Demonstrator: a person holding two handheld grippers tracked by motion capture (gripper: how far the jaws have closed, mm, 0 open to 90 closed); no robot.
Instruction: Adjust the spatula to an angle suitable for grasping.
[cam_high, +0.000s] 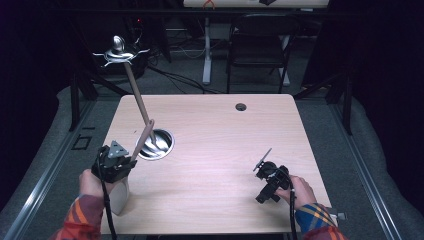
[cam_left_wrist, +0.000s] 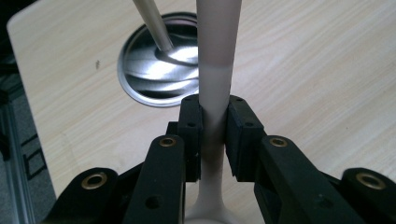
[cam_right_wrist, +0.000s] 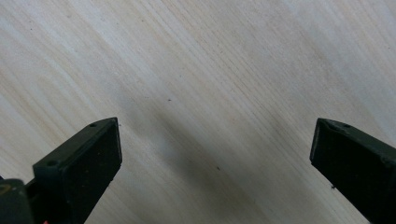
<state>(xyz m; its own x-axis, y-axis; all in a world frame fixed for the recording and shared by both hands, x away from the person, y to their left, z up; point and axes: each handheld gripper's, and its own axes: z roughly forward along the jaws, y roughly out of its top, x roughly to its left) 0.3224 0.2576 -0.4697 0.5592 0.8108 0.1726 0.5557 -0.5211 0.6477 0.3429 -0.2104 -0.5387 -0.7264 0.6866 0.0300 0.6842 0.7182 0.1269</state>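
Left gripper (cam_left_wrist: 215, 128) clamped on pale, slender utensil handle (cam_left_wrist: 215, 60) running far-right over round steel bowl (cam_high: 156, 145) at table's near left; right gripper (cam_right_wrist: 215, 158) gaping wide, well apart at near right.

Pale wood-grain worktop (cam_high: 225, 150), matt; shiny polished metal bowl (cam_left_wrist: 154, 70); smooth matt off-white utensil handle (cam_left_wrist: 214, 70); matt black plastic hand-held gripper (cam_right_wrist: 210, 154).
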